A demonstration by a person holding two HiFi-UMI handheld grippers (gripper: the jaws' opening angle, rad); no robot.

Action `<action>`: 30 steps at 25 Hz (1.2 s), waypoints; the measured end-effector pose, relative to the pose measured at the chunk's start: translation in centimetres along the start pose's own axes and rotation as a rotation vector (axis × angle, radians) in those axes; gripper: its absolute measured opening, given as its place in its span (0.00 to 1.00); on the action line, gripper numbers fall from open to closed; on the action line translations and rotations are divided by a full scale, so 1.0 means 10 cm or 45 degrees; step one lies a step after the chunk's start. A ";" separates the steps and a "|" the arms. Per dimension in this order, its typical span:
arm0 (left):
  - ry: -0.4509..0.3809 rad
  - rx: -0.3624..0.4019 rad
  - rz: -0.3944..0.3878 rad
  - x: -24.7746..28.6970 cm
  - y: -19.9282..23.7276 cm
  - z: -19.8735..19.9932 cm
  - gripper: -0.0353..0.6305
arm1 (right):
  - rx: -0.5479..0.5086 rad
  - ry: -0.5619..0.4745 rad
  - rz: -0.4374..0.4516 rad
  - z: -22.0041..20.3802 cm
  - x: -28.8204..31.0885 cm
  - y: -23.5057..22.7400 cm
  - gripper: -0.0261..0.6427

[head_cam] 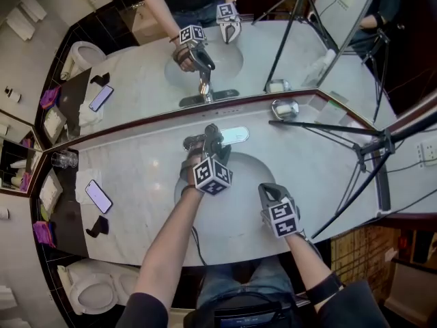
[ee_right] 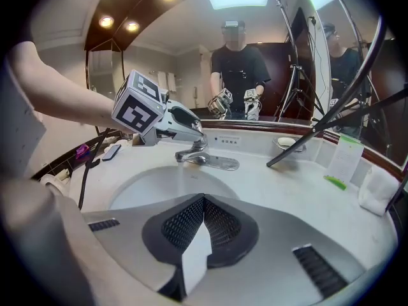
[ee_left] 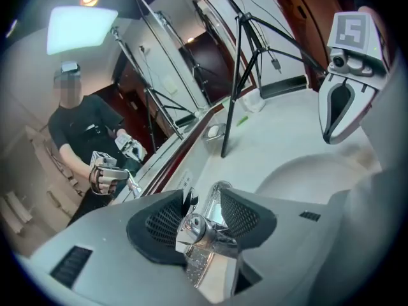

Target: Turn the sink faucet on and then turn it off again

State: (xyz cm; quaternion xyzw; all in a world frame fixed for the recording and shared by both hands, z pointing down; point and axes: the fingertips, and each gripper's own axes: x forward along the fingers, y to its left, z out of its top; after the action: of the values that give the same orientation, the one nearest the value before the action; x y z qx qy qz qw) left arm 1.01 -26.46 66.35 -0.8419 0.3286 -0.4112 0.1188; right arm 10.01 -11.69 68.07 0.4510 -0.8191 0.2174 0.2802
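Note:
The chrome faucet [head_cam: 220, 137] stands behind the oval sink basin [head_cam: 249, 183], under the mirror. My left gripper [head_cam: 207, 139] reaches over it from the front. In the left gripper view the faucet's lever handle [ee_left: 199, 227] lies between the jaws of my left gripper [ee_left: 203, 201]; the handle sits close to the left pad [ee_left: 162, 223], with a small gap at the right pad, and the gripper is open. The right gripper view shows the left gripper [ee_right: 190, 127] on top of the faucet [ee_right: 199, 157]. My right gripper [head_cam: 270, 193] hangs shut and empty over the basin's front right rim.
A black tripod's legs [head_cam: 355, 159] cross the counter at the right, beside a soap dish [head_cam: 285, 108]. At the left lie a phone [head_cam: 98, 196], glasses [head_cam: 63, 159] and a dark tray [head_cam: 65, 214]. The mirror [head_cam: 205, 53] runs right behind the faucet.

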 end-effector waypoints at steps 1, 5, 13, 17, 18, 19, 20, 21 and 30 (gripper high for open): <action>0.002 0.010 0.008 0.01 -0.01 -0.01 0.31 | 0.004 0.002 -0.001 -0.01 0.00 -0.01 0.06; 0.017 0.087 0.066 0.00 0.00 0.02 0.30 | 0.021 0.008 0.001 -0.07 0.03 -0.05 0.06; 0.029 0.175 0.126 -0.02 -0.01 0.03 0.30 | 0.031 0.016 0.024 -0.11 0.10 0.06 0.06; 0.032 0.209 0.119 -0.02 -0.09 0.02 0.30 | 0.032 0.022 0.026 -0.12 0.11 0.07 0.06; 0.034 0.210 0.121 -0.02 -0.09 0.02 0.30 | 0.031 0.023 0.027 -0.12 0.12 0.08 0.06; 0.035 0.210 0.124 -0.02 -0.09 0.02 0.30 | 0.030 0.022 0.028 -0.11 0.13 0.08 0.06; 0.034 0.210 0.127 -0.02 -0.09 0.01 0.30 | 0.028 0.022 0.029 -0.10 0.14 0.08 0.06; 0.032 0.210 0.129 -0.02 -0.09 0.01 0.30 | 0.028 0.021 0.030 -0.10 0.15 0.09 0.06; 0.038 0.276 0.107 0.00 -0.31 -0.03 0.30 | 0.030 0.025 0.039 -0.10 0.20 0.12 0.07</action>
State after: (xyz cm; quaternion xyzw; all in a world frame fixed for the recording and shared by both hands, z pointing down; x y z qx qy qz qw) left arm 2.14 -24.09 67.98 -0.8034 0.3189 -0.4514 0.2214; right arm 8.39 -11.70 70.05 0.4394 -0.8205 0.2356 0.2796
